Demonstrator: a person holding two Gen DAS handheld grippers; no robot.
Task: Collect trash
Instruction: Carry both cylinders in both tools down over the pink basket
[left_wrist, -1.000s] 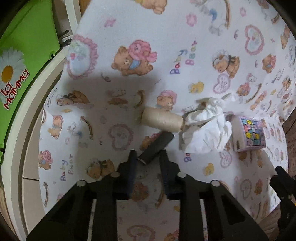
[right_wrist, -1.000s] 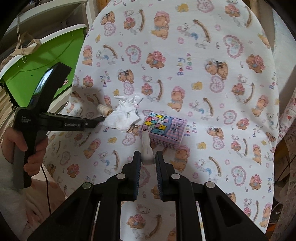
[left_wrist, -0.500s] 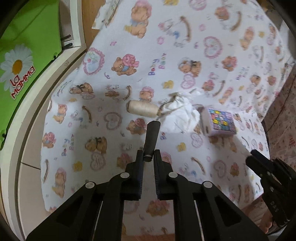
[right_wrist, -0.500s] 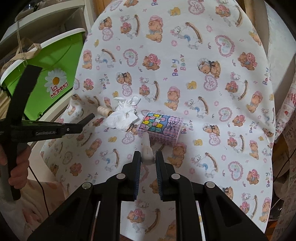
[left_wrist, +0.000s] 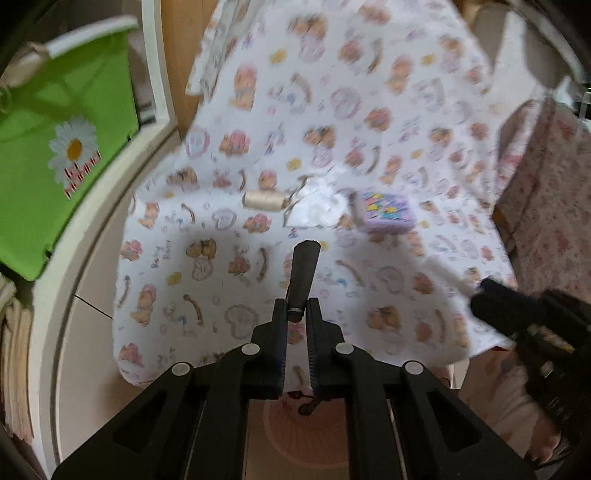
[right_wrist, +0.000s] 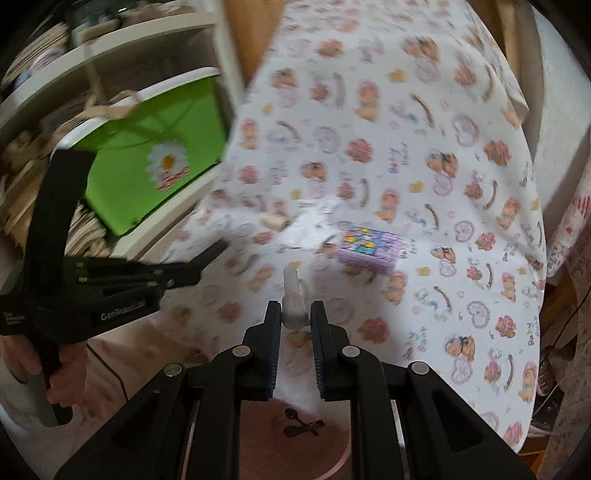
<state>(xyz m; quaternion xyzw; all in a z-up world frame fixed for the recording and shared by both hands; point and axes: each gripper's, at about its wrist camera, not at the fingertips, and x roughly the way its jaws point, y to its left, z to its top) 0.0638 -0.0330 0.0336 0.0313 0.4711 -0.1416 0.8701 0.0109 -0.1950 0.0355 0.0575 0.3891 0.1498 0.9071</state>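
Pinching a dark cylindrical tube (left_wrist: 303, 278) by its banded end, the left gripper (left_wrist: 295, 314) hangs above the near edge of the teddy-bear-print cloth (left_wrist: 369, 110). The right gripper (right_wrist: 293, 314) is clamped on a small white plastic piece (right_wrist: 291, 299). Farther out on the cloth lie a cream spool of thread (left_wrist: 263, 200), a crumpled white tissue (left_wrist: 314, 208) touching it, and a lilac patchwork-print box (left_wrist: 384, 212). A green tub with a daisy logo (left_wrist: 55, 177) stands to the left. Compared with a second ago, the left jaws have closed on the tube, now lifted clear of the cloth, and both views show more floor.
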